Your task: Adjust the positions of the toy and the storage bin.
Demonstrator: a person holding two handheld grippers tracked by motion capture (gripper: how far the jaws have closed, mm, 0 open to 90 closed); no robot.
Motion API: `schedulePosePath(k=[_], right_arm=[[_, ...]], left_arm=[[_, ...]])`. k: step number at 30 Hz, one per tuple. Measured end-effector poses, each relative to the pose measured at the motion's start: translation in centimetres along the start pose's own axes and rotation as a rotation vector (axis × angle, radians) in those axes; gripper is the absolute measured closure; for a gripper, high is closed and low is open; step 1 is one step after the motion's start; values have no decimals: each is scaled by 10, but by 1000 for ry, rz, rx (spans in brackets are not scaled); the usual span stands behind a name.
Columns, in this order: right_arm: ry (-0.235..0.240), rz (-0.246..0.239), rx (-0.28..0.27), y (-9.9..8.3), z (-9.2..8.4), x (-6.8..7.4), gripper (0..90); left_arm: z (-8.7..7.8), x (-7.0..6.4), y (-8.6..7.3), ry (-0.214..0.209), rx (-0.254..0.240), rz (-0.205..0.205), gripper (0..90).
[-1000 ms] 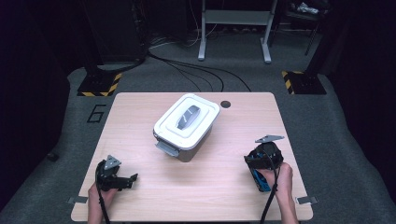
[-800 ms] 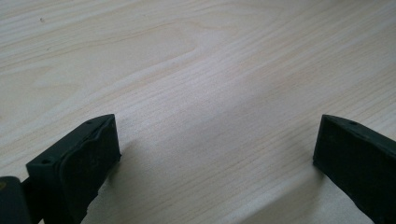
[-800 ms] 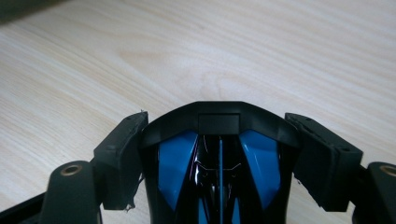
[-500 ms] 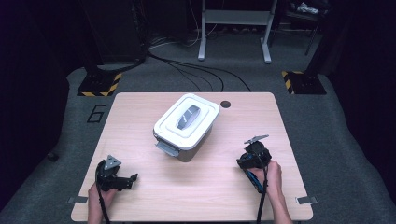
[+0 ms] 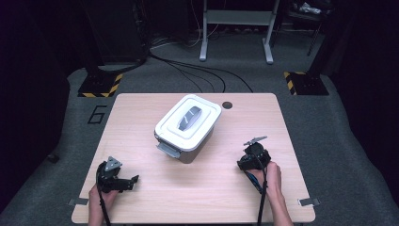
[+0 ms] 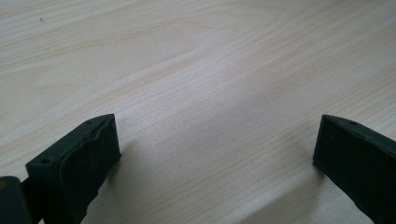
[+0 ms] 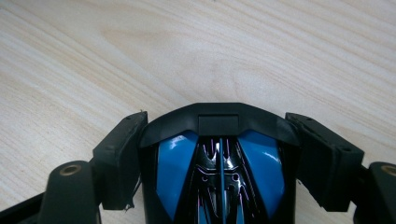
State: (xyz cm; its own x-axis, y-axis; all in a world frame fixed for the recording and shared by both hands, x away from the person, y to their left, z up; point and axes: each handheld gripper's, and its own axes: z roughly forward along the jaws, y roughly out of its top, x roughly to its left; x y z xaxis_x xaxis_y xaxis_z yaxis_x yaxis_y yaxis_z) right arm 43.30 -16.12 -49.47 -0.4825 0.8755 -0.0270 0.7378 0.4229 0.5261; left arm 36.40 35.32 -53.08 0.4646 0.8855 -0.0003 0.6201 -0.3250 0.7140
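1. The right tongs (image 7: 219, 158) pinch a blue-and-black object (image 7: 219, 172), glossy and shaped like a small toy car; both pads press its sides in the right gripper view. In the high view the right tongs (image 5: 251, 157) sit low over the near right part of the tabletop (image 5: 141, 108), with the person's right hand (image 5: 268, 175) behind them.
2. The left tongs (image 6: 215, 154) are spread wide with nothing between them, only bare wood grain below. In the high view the left tongs (image 5: 129, 181) lie low at the near left corner, pointing toward the middle, the left hand (image 5: 101, 193) at the edge.
3. Farther off, mid-tabletop, stands a white lidded box (image 5: 188, 127) with a grey handle on top and a grey latch at its near end, lid closed.
4. Judged step: carrying the toy toward the box. The lid looks shut, so the next move probably calls for the free left tongs to unlatch it first.
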Motion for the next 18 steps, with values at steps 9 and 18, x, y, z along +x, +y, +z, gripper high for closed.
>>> schedulePosePath(k=[9, 18], right_arm=[[28, 47, -91, 5, -18, 2, 0], [77, 59, -144, 13, -33, 11, 0]], left_arm=[[0, 0, 0, 0, 0, 0, 5], [0, 0, 0, 0, 0, 1, 5]])
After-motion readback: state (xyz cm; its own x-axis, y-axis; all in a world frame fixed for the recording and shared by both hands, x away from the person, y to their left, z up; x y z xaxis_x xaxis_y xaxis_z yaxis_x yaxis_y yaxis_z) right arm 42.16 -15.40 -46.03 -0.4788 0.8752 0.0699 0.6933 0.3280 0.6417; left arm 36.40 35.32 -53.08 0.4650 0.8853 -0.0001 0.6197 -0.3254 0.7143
